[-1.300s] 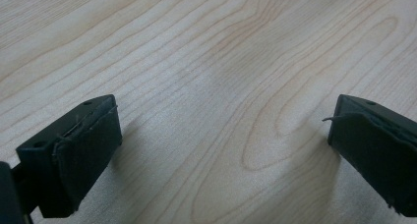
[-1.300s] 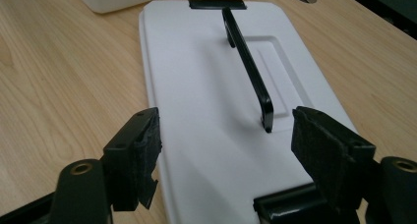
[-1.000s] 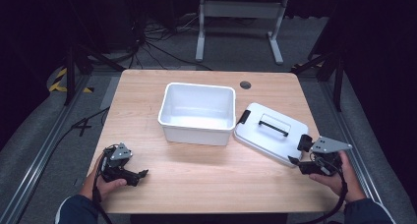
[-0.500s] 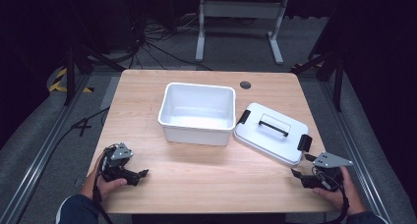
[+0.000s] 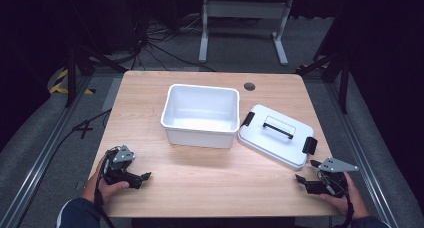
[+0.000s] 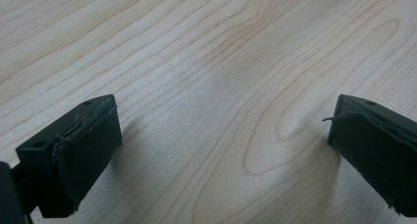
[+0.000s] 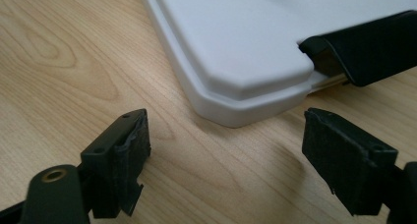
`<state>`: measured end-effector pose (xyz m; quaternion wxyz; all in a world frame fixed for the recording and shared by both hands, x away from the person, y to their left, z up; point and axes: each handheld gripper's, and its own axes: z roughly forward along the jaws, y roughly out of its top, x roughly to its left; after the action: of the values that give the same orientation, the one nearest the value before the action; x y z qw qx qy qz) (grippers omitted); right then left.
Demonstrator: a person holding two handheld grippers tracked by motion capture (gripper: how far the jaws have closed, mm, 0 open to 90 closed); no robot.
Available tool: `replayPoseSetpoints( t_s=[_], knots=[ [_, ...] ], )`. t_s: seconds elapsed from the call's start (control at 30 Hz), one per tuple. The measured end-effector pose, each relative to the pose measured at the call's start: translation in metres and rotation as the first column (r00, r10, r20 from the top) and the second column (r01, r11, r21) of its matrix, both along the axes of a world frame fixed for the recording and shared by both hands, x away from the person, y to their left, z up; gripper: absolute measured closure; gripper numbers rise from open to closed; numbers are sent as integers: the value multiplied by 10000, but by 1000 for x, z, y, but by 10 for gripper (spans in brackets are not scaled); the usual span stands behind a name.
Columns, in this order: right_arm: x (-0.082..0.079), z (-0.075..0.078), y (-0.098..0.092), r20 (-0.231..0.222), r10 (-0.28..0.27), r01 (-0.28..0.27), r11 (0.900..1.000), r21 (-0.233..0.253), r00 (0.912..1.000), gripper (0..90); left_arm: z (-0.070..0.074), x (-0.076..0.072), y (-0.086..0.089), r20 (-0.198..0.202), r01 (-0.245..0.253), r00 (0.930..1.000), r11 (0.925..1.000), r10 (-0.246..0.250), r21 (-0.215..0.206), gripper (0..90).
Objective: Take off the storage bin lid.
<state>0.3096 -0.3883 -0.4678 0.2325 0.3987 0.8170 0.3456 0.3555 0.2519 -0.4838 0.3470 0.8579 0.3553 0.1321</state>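
With the right hand-held gripper [image 7: 226, 160] spread just short of the lid [image 5: 278, 134], a low approach could shove it across the desk [image 5: 200, 173]. The left hand-held gripper [image 6: 221, 150] hangs spread over bare wood

You have no legible text, label, brand or number here. The white lid [image 5: 277, 136] and the white bin [image 5: 201, 115] beside it are unmarked; the table [image 5: 200, 183] under the lid is bare wood grain.
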Motion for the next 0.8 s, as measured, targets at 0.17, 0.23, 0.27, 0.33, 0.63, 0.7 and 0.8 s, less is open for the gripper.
replayPoseSetpoints(
  t_s=[0.17, 0.23, 0.27, 0.33, 0.63, 0.7, 0.8],
  knots=[
    [4, 0, -4, -548, -173, 197, 9988, 443, 9983, 169, 0, 0, 0, 37, -15, 10000, 10000, 15, 19, 1],
    [4, -1, -4, -588, -158, 185, 9988, 449, 9981, 166, 0, 0, 0, 35, -22, 10000, 10000, 22, 18, 2],
    [5, -1, -4, -593, -162, 189, 9988, 456, 9981, 166, 0, 0, 0, 34, -17, 10000, 10000, 17, 20, 2],
    [5, -1, -4, -602, -168, 197, 9987, 464, 9980, 165, 0, 0, 0, 31, -19, 10000, 10000, 19, 32, 1],
    [5, -1, -4, -617, -266, 293, 9987, 425, 9977, 148, 0, -1, 0, -6, -75, 10000, 10000, 75, -8, 2],
    [5, -1, -3, -631, -286, 314, 9985, 439, 9976, 146, 0, -2, 0, -73, -103, 9999, 9999, 102, -71, 2],
    [6, -1, -3, -642, -303, 333, 9984, 454, 9975, 144, 0, -2, 0, -90, -105, 9999, 9999, 104, -75, 2]
  ],
)
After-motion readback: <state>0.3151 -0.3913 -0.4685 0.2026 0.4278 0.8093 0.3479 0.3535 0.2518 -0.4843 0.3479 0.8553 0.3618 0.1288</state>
